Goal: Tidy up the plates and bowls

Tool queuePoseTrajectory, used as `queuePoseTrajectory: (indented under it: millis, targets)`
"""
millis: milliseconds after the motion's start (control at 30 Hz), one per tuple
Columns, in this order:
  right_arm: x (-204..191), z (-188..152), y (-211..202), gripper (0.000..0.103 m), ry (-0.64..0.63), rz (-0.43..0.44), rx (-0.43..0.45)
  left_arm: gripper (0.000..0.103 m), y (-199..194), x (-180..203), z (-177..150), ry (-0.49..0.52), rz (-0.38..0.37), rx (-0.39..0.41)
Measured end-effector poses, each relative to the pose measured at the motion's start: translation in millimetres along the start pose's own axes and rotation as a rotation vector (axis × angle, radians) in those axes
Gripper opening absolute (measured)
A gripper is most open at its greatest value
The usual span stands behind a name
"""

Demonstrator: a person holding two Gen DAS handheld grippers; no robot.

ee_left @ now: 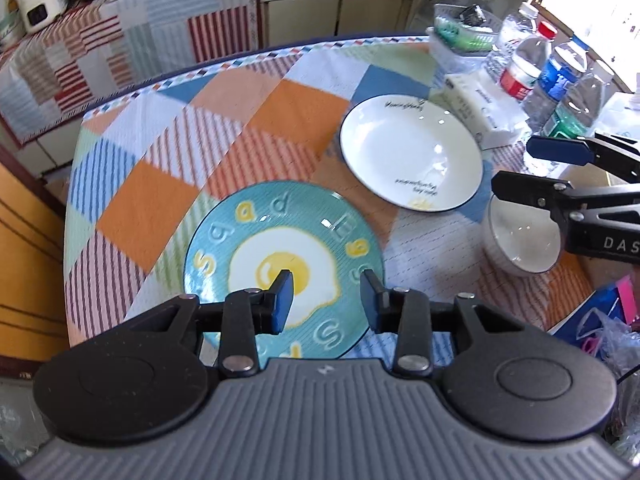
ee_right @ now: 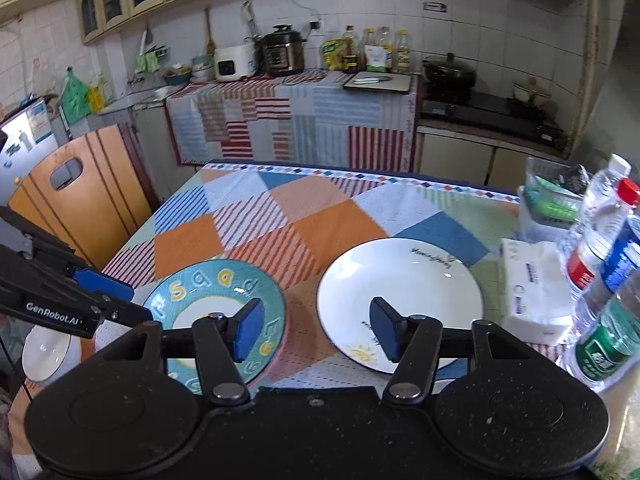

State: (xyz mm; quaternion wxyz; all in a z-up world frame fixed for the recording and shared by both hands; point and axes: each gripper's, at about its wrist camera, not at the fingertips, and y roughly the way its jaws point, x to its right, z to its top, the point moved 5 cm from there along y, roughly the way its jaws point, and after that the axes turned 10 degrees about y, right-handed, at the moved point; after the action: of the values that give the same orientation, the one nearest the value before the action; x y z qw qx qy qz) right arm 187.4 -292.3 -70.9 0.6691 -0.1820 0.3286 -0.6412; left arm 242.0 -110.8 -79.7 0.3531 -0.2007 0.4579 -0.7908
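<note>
The teal plate [ee_left: 280, 268], printed with a fried egg and raised yellow letters, lies flat on the surface [ee_left: 168, 208], with the white plate [ee_left: 412, 152], dark-rimmed and lightly lettered, apart from it toward two o'clock in the left wrist view. A small white bowl [ee_left: 520, 236] sits toward three o'clock, partly hidden. Nothing is stacked yet, so this looks like the approach before a first pick. The left gripper [ee_left: 326, 296] hovers over the teal plate with jaws wide and empty; the right gripper [ee_right: 316, 330] is also wide and empty, between the two plates. Next likely calls for pinching a plate's rim. Water bottles [ee_left: 560, 76] and a tissue pack [ee_left: 476, 108] crowd one o'clock.
</note>
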Motion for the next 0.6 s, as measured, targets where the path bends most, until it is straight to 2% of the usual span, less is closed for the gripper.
queuePoseTrajectory:
  millis: [133, 300, 400, 533, 600]
  targets:
    - [26.9, 4.6, 5.1, 0.073, 0.064, -0.037, 0.008, 0.037, 8.5, 11.3, 17.9, 0.036, -0.005, 0.01]
    - [61.4, 6.8, 26.1, 0.073, 0.147, -0.079, -0.025, 0.039, 33.9, 22.0, 35.1, 0.062, -0.018, 0.003]
    - [83.8, 5.8, 41.9, 0.073, 0.231, -0.076, -0.052, 0.041, 50.8, 26.7, 43.2, 0.111, 0.005, 0.018]
    - [107.4, 2.6, 64.9, 0.073, 0.297, -0.066, -0.089, 0.043, 75.9, 25.2, 49.4, 0.085, -0.055, -0.01]
    - [119.3, 0.0, 76.4, 0.073, 0.345, -0.072, -0.117, 0.047, 87.9, 23.1, 53.0, 0.095, -0.022, -0.002]
